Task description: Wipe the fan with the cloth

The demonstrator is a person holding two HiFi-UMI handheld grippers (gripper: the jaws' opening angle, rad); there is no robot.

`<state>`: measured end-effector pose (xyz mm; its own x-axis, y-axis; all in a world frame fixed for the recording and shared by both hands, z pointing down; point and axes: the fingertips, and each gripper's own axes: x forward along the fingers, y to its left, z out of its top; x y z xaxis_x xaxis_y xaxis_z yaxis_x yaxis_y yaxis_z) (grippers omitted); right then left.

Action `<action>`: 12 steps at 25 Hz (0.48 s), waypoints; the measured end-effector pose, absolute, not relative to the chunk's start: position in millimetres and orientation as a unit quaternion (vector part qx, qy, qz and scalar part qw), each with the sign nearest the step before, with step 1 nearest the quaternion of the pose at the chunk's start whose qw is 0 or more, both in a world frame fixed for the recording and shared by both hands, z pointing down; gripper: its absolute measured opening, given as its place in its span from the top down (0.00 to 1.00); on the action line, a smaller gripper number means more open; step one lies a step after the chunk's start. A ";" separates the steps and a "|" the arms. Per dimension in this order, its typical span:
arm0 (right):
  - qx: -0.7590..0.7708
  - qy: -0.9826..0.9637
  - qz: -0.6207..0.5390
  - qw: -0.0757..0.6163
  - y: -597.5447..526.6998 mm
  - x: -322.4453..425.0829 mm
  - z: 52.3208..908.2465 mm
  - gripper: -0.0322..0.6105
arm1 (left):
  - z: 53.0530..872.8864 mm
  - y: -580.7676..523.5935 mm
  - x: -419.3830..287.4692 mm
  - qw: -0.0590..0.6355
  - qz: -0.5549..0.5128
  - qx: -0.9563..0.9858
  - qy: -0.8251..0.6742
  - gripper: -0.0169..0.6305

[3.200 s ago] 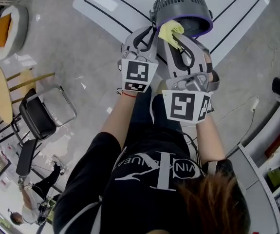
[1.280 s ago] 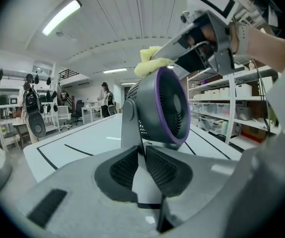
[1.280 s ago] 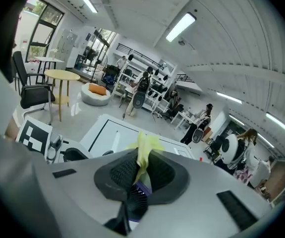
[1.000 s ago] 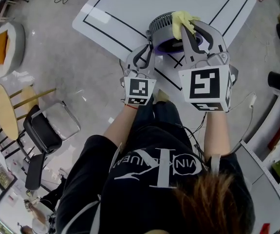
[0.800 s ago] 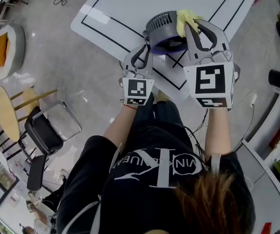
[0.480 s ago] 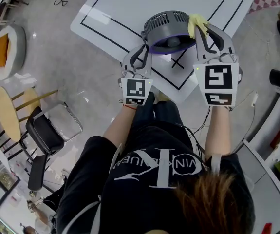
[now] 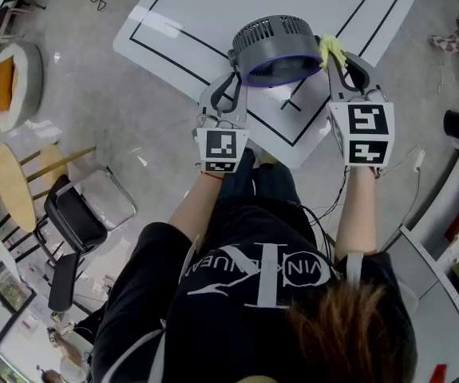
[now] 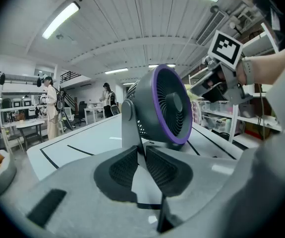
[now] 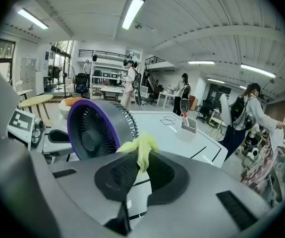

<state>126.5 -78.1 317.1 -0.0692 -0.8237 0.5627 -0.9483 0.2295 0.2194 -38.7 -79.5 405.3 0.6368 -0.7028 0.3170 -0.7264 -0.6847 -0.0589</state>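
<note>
On table [image 7: 213, 6] stands fan [image 7: 275, 40]; L gripper [image 7: 231, 73] at its left side, R gripper [image 7: 337, 58] w/ cloth [image 7: 328, 47] just right of it.

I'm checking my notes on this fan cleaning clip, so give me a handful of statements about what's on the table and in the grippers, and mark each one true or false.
1. The right gripper holds a yellow cloth. True.
2. The left gripper is empty and wide open. False: its fingers are closed on the upright support of the fan.
3. The fan has a red front ring. False: the ring is purple.
4. The fan stands on a white table marked with black lines. True.
</note>
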 end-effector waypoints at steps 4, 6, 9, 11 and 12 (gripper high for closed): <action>0.606 -0.722 0.109 0.315 -75.1 131.3 324.6 0.90 | 405.5 -79.4 -38.8 0.036 0.160 0.904 -0.395 0.89; 0.614 -0.722 0.091 0.307 -75.8 131.1 309.1 0.90 | 405.5 -78.8 -38.6 0.037 0.159 0.905 -0.393 0.89; 0.612 -0.742 0.050 0.268 -82.5 110.0 268.5 0.90 | 405.1 -78.4 -38.8 0.039 0.158 0.907 -0.390 0.89; 0.592 -0.764 0.021 0.258 -89.3 83.6 247.1 0.90 | 404.5 -78.2 -38.8 0.041 0.157 0.907 -0.387 0.89; 0.578 -0.774 0.007 0.259 -92.8 68.8 240.0 0.90 | 404.1 -78.0 -38.5 0.042 0.157 0.908 -0.386 0.89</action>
